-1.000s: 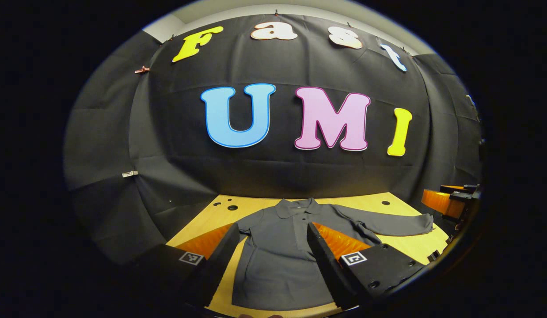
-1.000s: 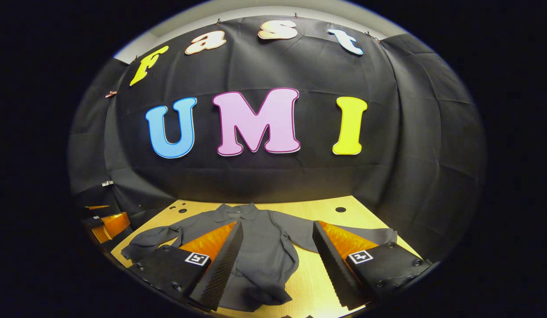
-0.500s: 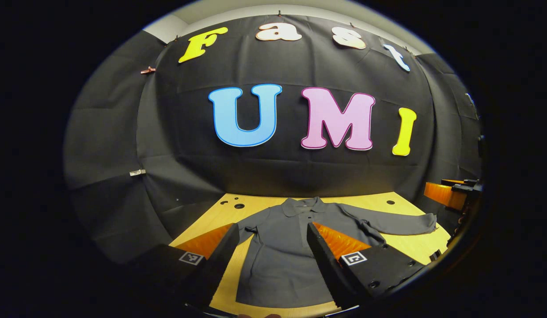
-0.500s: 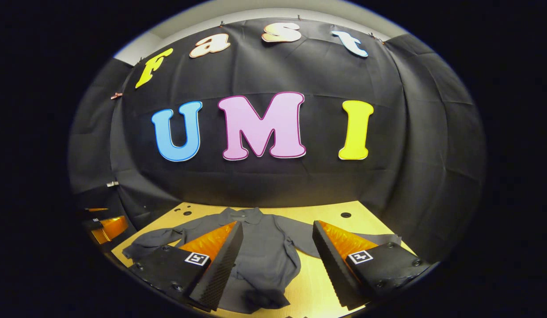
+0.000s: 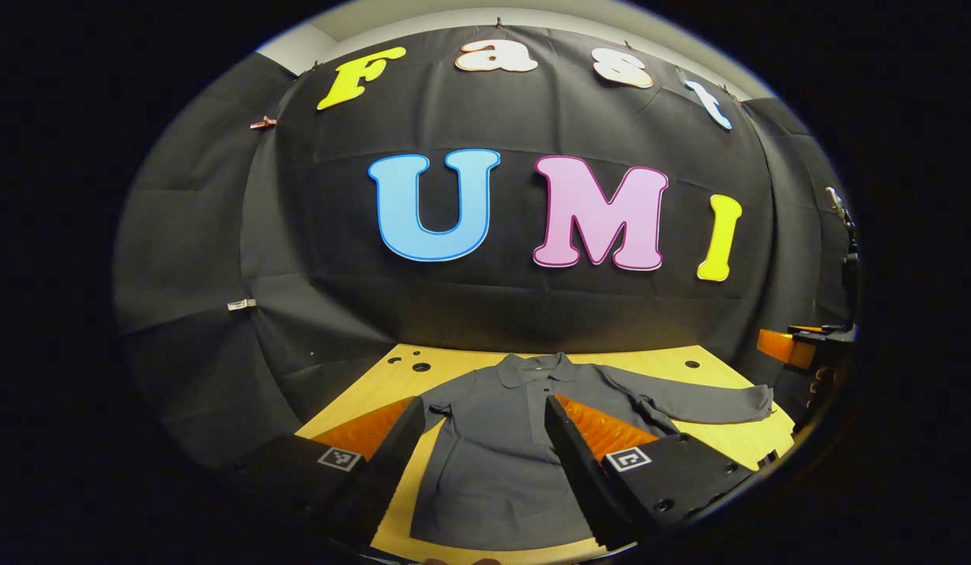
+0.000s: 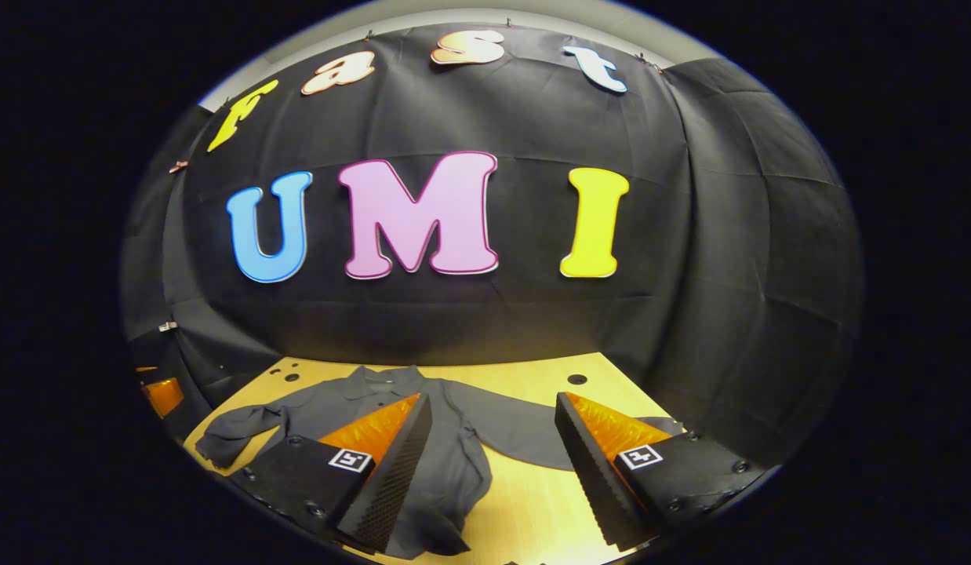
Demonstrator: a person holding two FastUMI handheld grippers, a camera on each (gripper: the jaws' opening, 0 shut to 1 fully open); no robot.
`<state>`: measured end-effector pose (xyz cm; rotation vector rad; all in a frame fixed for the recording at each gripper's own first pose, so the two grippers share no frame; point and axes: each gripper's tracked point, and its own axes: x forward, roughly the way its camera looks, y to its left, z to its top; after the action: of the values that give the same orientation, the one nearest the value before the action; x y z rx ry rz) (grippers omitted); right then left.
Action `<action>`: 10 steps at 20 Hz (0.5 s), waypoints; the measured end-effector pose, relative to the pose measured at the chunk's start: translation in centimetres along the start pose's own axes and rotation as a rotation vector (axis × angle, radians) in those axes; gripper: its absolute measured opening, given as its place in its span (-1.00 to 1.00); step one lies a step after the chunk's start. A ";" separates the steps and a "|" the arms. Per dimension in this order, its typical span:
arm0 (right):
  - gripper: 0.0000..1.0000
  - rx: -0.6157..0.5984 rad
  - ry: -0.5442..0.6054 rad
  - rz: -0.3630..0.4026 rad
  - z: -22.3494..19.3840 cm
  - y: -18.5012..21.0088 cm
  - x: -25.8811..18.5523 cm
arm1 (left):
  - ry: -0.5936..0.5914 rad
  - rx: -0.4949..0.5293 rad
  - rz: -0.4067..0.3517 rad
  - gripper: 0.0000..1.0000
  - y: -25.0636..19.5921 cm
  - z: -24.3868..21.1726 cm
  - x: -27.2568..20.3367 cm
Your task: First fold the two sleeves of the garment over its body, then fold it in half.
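So the left hand-held gripper (image 5: pixel 481 439) is just hovering over the counter (image 5: pixel 376 396) with its two fingers spread wide apart, nothing between them. Right ahead of it, framed in the gap between those fingers, is the grey garment (image 5: pixel 493 463), lying flat with its collar (image 5: pixel 538 366) at the far end, toward the black cloth wall. The shirt body runs back toward the gripper, and the hem sits close under the fingers. Out past the right-hand finger, one sleeve (image 5: pixel 689 400) is stretched sideways across the wood, almost to the counter's edge. The sleeve on the other side looks bunched near the shoulder, behind the left-hand finger, so hard to tell exactly how it lies from here. Far off to the right of that view you can catch a bit of the other gripper.

The right hand-held gripper (image 6: pixel 493 447) is the same deal: fingers wide apart, holding nothing, up off the counter (image 6: pixel 525 502). From its view the garment (image 6: pixel 446 463) sits ahead and to the left, mostly behind its left-hand finger. One sleeve (image 6: pixel 242 428) trails off to the far left edge, crumpled at the cuff, and the other sleeve (image 6: pixel 525 435) crosses the gap between the fingers. There are a few round holes in the counter near the wall.
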<state>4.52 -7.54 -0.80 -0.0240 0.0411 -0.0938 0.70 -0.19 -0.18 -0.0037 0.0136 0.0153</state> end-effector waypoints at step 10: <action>0.95 -0.002 0.137 -0.142 -4.5 -8.0 5.2 | 0.060 -0.024 0.072 0.94 0.9 -1.8 3.0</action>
<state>8.77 -16.10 -5.25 -0.0220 0.1766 -0.2371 3.62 0.79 -2.00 -0.0281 0.0740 0.0878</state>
